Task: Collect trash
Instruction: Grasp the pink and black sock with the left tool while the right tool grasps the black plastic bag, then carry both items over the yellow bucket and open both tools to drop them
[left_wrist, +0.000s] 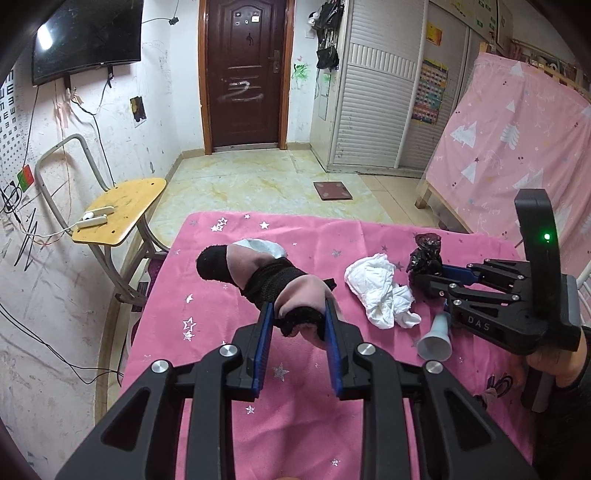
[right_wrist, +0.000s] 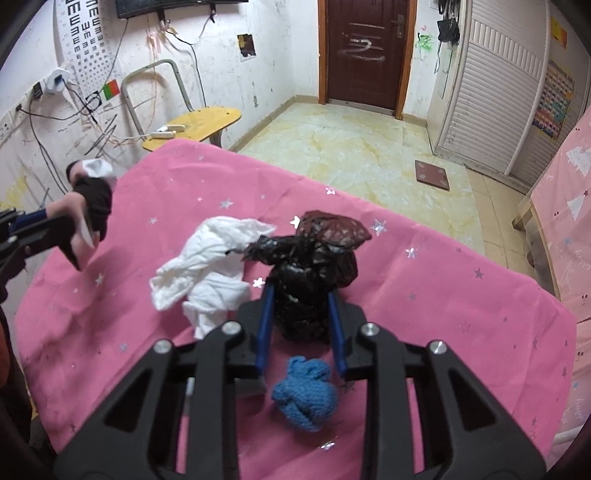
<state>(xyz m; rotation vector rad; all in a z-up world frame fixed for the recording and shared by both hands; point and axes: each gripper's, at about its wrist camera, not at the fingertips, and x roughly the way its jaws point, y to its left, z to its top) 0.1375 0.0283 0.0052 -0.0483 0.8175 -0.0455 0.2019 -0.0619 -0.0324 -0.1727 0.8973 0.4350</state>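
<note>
My left gripper (left_wrist: 298, 314) is shut on a rolled bundle of pink, black and white cloth (left_wrist: 273, 277), held just above the pink star-print table cover (left_wrist: 207, 369). The right wrist view shows that bundle (right_wrist: 94, 199) and the left gripper (right_wrist: 79, 232) at the far left. My right gripper (right_wrist: 300, 299) is closed around a crumpled black plastic bag (right_wrist: 314, 258) resting on the cover. From the left wrist view the right gripper (left_wrist: 424, 275) pinches the bag (left_wrist: 424, 254). Crumpled white cloth (right_wrist: 210, 266) (left_wrist: 376, 288) lies between the two grippers.
A blue knitted ball (right_wrist: 304, 395) lies under the right gripper, and a small pale cup (left_wrist: 436, 343) lies on its side near it. A yellow chair (left_wrist: 122, 206) stands off the table's left side. A bed draped in pink (left_wrist: 517, 147) is at right.
</note>
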